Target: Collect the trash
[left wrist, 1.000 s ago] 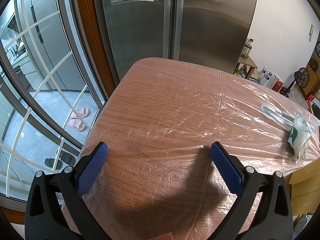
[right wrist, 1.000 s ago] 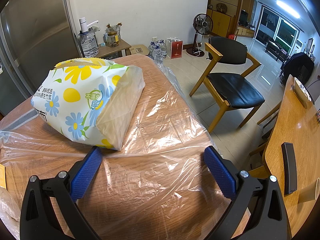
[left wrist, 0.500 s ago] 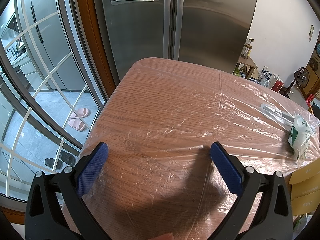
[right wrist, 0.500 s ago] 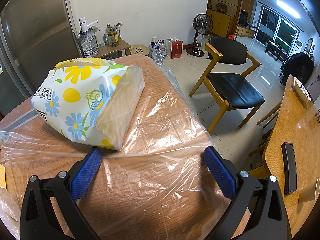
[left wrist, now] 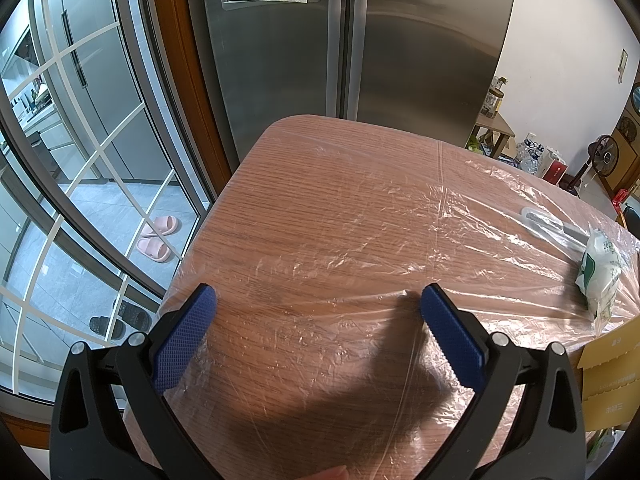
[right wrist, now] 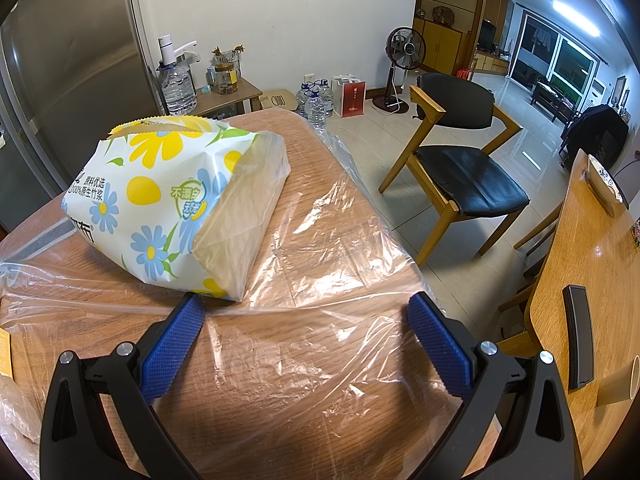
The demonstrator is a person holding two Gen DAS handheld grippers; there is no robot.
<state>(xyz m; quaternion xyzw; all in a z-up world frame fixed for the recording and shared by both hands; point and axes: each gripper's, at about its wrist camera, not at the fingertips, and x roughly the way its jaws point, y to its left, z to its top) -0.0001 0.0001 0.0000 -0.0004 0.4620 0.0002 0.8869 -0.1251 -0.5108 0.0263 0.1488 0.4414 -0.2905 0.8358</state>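
Observation:
A wooden table [left wrist: 320, 216] is covered with clear plastic film [right wrist: 320, 240]. A flower-printed tissue pack [right wrist: 168, 204] lies on the film just ahead and left of my right gripper [right wrist: 306, 308], which is open and empty above the film. The same pack shows small at the far right of the left wrist view [left wrist: 600, 272]. My left gripper [left wrist: 316, 300] is open and empty above the film near the table's left corner.
A steel fridge [left wrist: 360, 40] stands behind the table. A grey flat object [left wrist: 556, 232] lies under the film by the pack. A cardboard box [left wrist: 608, 376] sits at the right edge. A black-seated chair [right wrist: 460, 168] and a second wooden table [right wrist: 592, 280] stand to the right.

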